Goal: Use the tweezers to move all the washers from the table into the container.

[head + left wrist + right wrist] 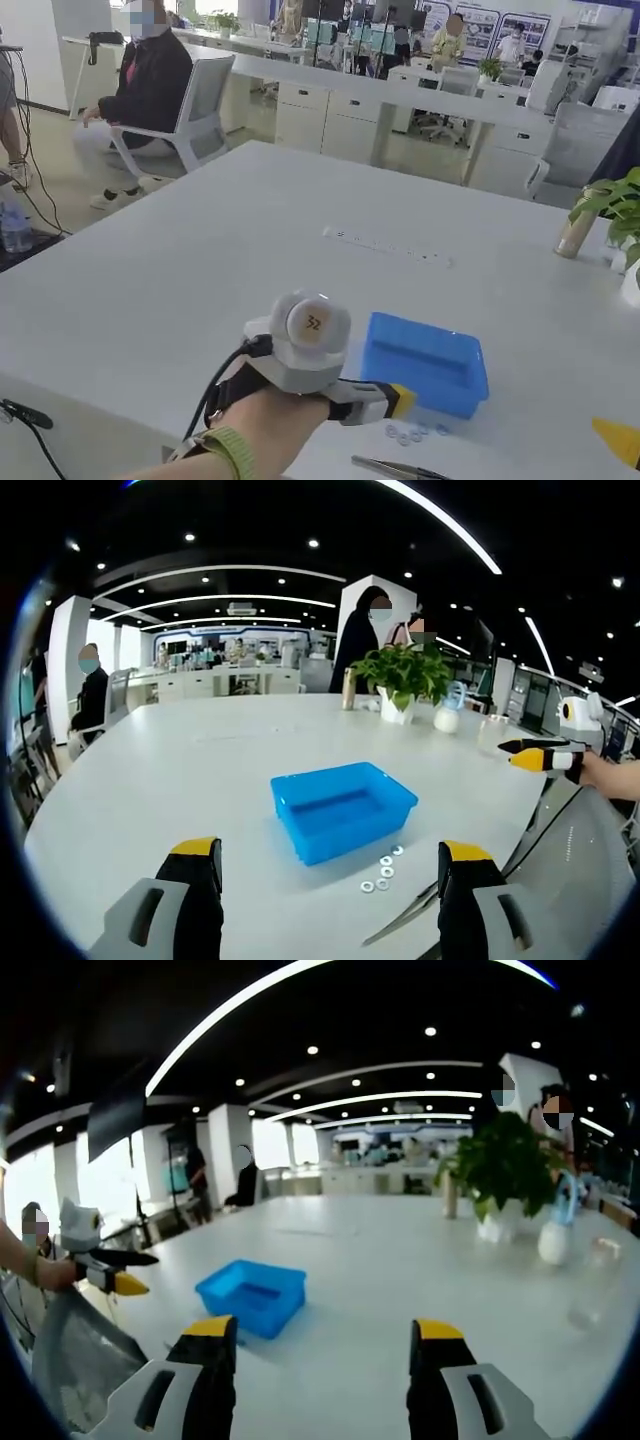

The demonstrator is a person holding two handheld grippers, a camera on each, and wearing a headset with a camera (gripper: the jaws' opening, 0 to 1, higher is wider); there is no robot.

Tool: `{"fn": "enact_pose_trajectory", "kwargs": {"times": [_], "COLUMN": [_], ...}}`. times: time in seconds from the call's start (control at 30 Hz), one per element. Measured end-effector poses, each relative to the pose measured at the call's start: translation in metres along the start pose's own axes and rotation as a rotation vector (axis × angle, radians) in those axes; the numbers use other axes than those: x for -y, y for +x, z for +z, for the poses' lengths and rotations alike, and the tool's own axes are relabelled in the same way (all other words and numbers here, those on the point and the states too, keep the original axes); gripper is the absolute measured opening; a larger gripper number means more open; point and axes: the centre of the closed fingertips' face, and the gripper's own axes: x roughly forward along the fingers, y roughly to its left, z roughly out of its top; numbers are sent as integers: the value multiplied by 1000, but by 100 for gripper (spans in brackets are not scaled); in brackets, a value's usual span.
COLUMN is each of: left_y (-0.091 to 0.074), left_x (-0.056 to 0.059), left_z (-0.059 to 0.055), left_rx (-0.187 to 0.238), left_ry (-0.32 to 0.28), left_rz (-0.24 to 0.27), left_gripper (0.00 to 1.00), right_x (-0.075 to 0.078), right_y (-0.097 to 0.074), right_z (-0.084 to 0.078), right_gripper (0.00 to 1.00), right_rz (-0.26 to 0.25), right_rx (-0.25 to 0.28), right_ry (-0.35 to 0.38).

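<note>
A blue container [425, 362] stands on the white table [200, 260], and it sits just beyond my left gripper's tips in the left gripper view [340, 810]. Several small washers [405, 435] lie on the table in front of it, near its right corner [380, 872]. Metal tweezers [400, 468] lie flat beside the washers [410, 915]. My left gripper [403, 400] hovers just left of the container, open and holding nothing [330, 850]. My right gripper [618, 440] is off to the right, open and holding nothing [322, 1332]. The container [252, 1295] lies ahead-left of it.
A potted plant [405, 675], a bottle [575, 232] and a white jug [447, 717] stand at the table's far right. A flush power strip [385, 245] lies mid-table. A person sits in a chair [195, 115] beyond the far-left edge.
</note>
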Motion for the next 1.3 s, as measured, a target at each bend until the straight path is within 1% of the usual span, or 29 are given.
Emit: {"fn": "enact_pose_trajectory", "kwargs": {"times": [0.13,0.23,0.33,0.4,0.53,0.6,0.73,0.87,0.97,1.0,1.03,1.07,1.1,1.17,1.2,1.27,1.3], "left_y": [-1,-2,-2,-2,-2,-1,-3,-8,-6,-5,-4,-5,-6,-6,-5,-5,-5], "left_x": [0,-1,-2,-2,-2,-2,-4,-6,-8,-8,-6,-5,-2,-2,-4,-5,-5], "left_z": [0,2,3,4,4,5,3,3,3,4,6,6,5,4,2,4,3], "left_rx": [1,12,21,23,18,20,18,31,22,24,36,39,34,30,20,26,24], "left_ry": [1,-9,-7,-14,-15,-11,-19,-25,-25,-26,-32,-35,-39,-36,-30,-32,-43], "left_rz": [1,2,8,5,2,2,13,22,31,28,16,10,4,2,9,10,3], "left_gripper": [91,91,90,90,90,90,90,90,89,89,89,89,90,89,89,88,88], "right_x": [1,-1,-1,1,-4,-3,-3,-6,-4,-3,-4,-6,-6,-2,0,-1,-1], "right_y": [0,0,0,1,1,0,0,0,2,2,2,1,0,-1,0,1,1], "right_z": [0,0,0,0,2,3,4,3,-1,0,1,2,2,0,-1,-2,-2], "right_gripper": [68,68,68,68,68,68,68,67,67,67,67,66,65,65,66,67,67], "right_rz": [1,5,5,6,12,13,19,29,26,27,26,25,26,14,9,4,6], "right_rx": [3,-1,-1,-1,8,15,22,16,-6,-5,-2,2,3,-1,-5,-17,-18], "right_ry": [0,-7,-9,-6,-5,-3,-4,-19,-38,-44,-46,-45,-37,-26,-30,-37,-38]}}
